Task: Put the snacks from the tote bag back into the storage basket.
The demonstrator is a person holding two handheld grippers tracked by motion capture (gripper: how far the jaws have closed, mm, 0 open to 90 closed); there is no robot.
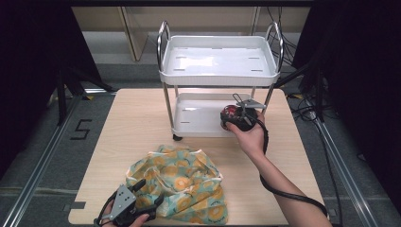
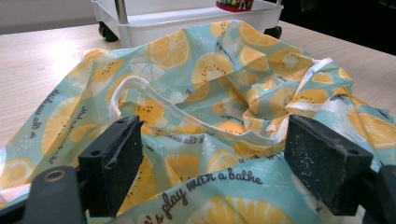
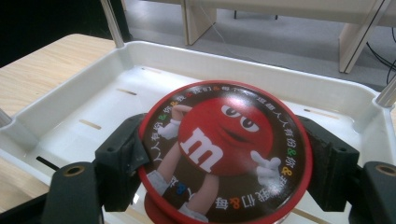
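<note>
Wooden table (image 1: 132, 118) set on grey floor, white cart (image 1: 217, 71) at its far edge, red tin (image 3: 224, 149) clamped by right gripper (image 3: 224, 161) over cart's lower tray, fruit-print cloth (image 2: 210, 93) seen between wide-apart left gripper (image 2: 212, 163) jaws, nearer than cart.

Even, soft overhead light fills the high view, bright on the pale wooden table (image 1: 142, 123) and washing the upper shelf of the white cart (image 1: 217, 59) into mild glare, while both side margins sink to near black. Shadows are faint and short. In the right gripper view the red tin's lid (image 3: 224, 149) carries a glossy sheen. Both gripper views bend slightly at their edges, and backgrounds soften.
</note>
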